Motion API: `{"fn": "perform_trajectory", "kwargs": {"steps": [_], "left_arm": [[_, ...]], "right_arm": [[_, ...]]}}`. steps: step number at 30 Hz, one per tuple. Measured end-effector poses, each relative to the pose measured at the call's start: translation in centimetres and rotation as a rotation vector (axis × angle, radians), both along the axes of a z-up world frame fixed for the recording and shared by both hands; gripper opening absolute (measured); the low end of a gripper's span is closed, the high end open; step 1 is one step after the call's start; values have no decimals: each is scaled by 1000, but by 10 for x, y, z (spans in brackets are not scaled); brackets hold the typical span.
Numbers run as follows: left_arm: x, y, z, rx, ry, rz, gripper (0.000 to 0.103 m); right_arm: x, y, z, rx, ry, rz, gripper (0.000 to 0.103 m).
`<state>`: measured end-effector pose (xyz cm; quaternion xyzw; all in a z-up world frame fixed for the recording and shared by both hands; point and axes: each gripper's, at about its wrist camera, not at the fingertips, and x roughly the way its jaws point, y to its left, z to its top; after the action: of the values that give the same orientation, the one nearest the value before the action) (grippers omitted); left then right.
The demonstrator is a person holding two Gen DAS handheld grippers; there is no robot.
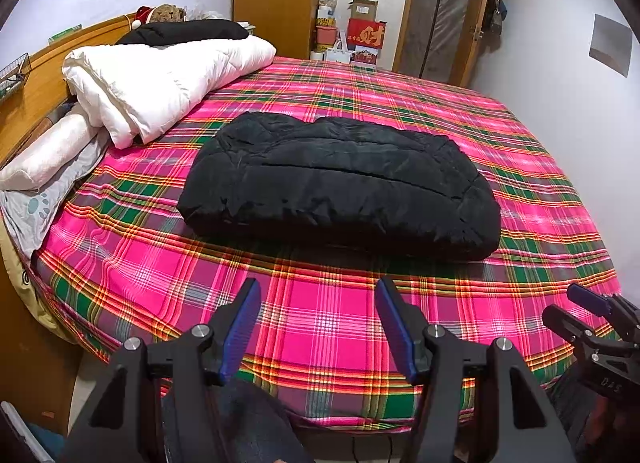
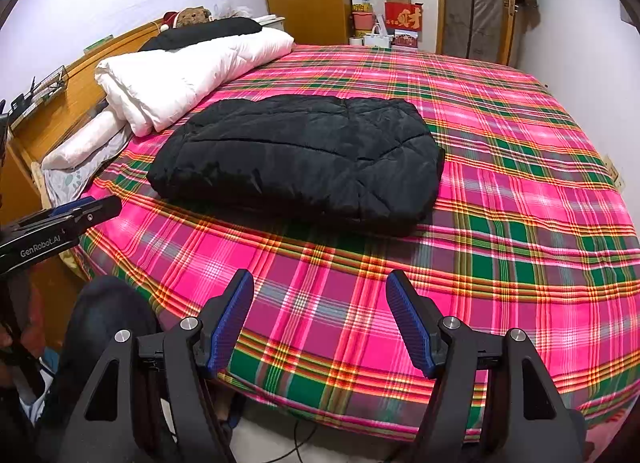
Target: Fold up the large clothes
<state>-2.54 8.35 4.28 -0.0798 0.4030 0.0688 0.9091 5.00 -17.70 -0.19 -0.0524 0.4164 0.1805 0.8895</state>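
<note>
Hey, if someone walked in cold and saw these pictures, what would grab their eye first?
The loud pink, green and orange plaid bedsheet fills nearly the whole scene. In its middle lies a folded black puffer coat, dark against the colour, with a rolled white duvet behind it by the wooden headboard. Close to the camera, the left tool and right tool hang open over the near edge of the bed, touching nothing.

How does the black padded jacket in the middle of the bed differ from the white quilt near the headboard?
The black padded jacket is dark and lies as a flat, compact bundle in the middle of the plaid sheet; the white quilt is pale and longer, lying along the headboard side. Nothing rests on the jacket, while a second black garment lies on the quilt. Both are puffy, quilted and folded, and neither gripper touches them.
</note>
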Motion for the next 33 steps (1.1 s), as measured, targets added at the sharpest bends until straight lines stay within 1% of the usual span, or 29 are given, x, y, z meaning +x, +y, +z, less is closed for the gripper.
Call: {"fn": "perform_trajectory", "kwargs": {"steps": [5, 8, 15, 24, 30, 33], "left_arm": [[-3, 0, 2, 8, -5, 10, 61], [-4, 2, 3, -11, -8, 17, 61], [-6, -1, 6, 25, -16, 27, 61], [-4, 0, 2, -23, -1, 18, 61], [-4, -2, -1, -21, 7, 4, 61], [-5, -2, -3, -7, 4, 15, 61]], "right_arm": [[-1, 1, 0, -1, 0, 0, 69], [-1, 1, 0, -2, -2, 1, 69], [0, 0, 0, -7, -3, -2, 69], [0, -1, 0, -13, -4, -2, 69], [0, -2, 0, -16, -5, 1, 69], [0, -3, 0, -18, -7, 3, 69]]}}
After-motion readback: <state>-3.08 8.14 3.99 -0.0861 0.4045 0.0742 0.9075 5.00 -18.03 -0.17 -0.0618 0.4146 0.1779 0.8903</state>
